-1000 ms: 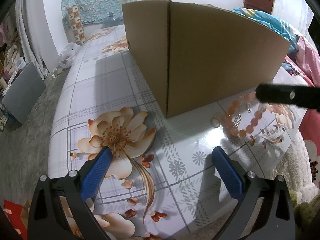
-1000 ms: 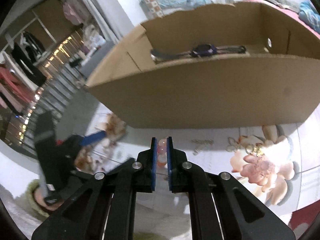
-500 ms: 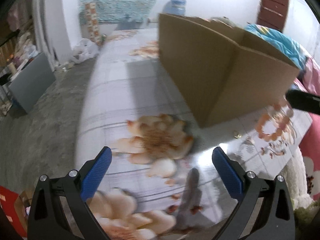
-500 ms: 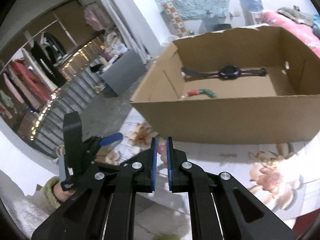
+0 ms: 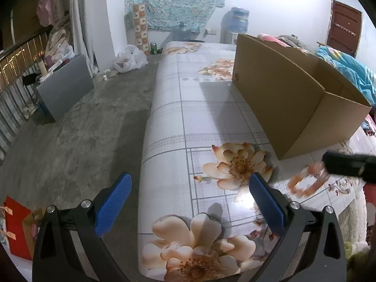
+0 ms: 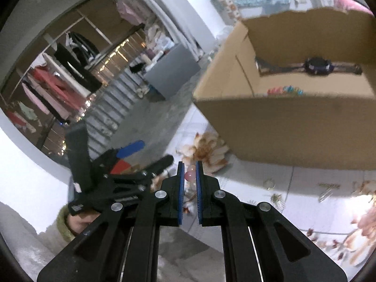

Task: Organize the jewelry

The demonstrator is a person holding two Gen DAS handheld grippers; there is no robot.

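At the bottom of the right wrist view, the right gripper [image 6: 188,176] has its fingers clamped on a pink bead bracelet [image 6: 189,175] above the bench [image 6: 305,211]. The left gripper [image 5: 188,202] shows its fingers wide apart, empty. Farther, upper right, the cardboard box [image 6: 293,129] holds a watch [image 6: 317,65].

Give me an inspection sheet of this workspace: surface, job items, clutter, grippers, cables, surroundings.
Surface: floral tablecloth over the table.
Job's things: pink bead bracelet hanging from the right gripper; open cardboard box holding a dark wristwatch and a multicoloured bead bracelet; small earrings loose on the cloth.
Clutter: nothing seen.
Grippers: right gripper shut on the pink bead bracelet; left gripper open, empty.
Cables: nothing seen.
Surroundings: concrete floor, grey cabinet, hanging clothes, water bottle.
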